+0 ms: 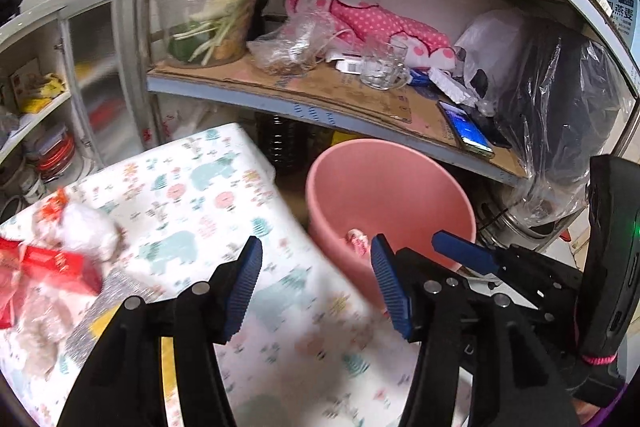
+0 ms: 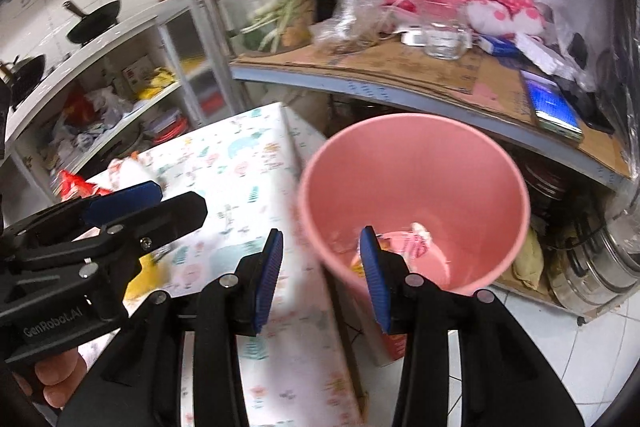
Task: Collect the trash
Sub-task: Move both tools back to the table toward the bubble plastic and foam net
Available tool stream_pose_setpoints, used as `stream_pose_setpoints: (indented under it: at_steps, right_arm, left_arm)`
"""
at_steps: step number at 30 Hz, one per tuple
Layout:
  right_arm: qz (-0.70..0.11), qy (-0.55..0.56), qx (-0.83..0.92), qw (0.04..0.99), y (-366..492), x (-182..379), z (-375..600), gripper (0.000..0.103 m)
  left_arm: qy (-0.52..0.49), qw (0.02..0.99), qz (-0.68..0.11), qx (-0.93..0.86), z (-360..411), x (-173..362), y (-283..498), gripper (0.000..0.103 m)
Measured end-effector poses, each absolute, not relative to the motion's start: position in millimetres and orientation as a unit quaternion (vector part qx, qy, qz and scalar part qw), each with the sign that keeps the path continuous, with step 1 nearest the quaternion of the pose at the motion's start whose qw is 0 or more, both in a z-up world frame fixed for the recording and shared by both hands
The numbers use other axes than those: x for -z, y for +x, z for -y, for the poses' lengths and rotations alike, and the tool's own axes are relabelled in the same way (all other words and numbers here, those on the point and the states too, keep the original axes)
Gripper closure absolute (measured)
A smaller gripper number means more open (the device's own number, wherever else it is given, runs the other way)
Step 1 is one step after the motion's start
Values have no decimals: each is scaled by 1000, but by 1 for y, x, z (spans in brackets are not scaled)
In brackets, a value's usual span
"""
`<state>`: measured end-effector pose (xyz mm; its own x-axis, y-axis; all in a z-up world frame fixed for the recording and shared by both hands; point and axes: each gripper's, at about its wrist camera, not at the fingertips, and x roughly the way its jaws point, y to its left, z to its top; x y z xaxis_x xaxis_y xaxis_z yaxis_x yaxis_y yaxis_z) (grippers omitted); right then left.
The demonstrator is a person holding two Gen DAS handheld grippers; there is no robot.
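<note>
left gripper (image 1: pixel 316 283): jaws wide, nothing held, above patterned table (image 1: pixel 192 195)
right gripper (image 2: pixel 320 275): jaws wide, nothing held, at pink bin (image 2: pixel 416 163) rim
trash: red packet (image 1: pixel 48 267) and wrappers lay on table; some scraps inside bin
writing: "GenRobot.AI" on left gripper body

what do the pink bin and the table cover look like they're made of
Pink bin: likely moulded plastic, matte, with thin smooth walls of even colour. Table cover: probably wipeable vinyl or coated cloth, printed with animals and draping over the edge; blur leaves the texture unclear.
</note>
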<state>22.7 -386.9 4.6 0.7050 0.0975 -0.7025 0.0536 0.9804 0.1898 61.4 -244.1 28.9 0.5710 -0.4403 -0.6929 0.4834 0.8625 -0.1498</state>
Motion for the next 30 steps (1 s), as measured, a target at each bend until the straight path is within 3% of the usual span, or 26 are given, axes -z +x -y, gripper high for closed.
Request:
stream_pose_setpoints:
  at_steps: [16,30]
  right_arm:
    - [-407,79,-88,906,20,0,314,56]
    - [-436,55,-158,884,35,15,264,56]
  left_arm:
    - [45,900,-377,214,131,-32,23,46]
    - [2,910,-401,104,0,-2,17,46]
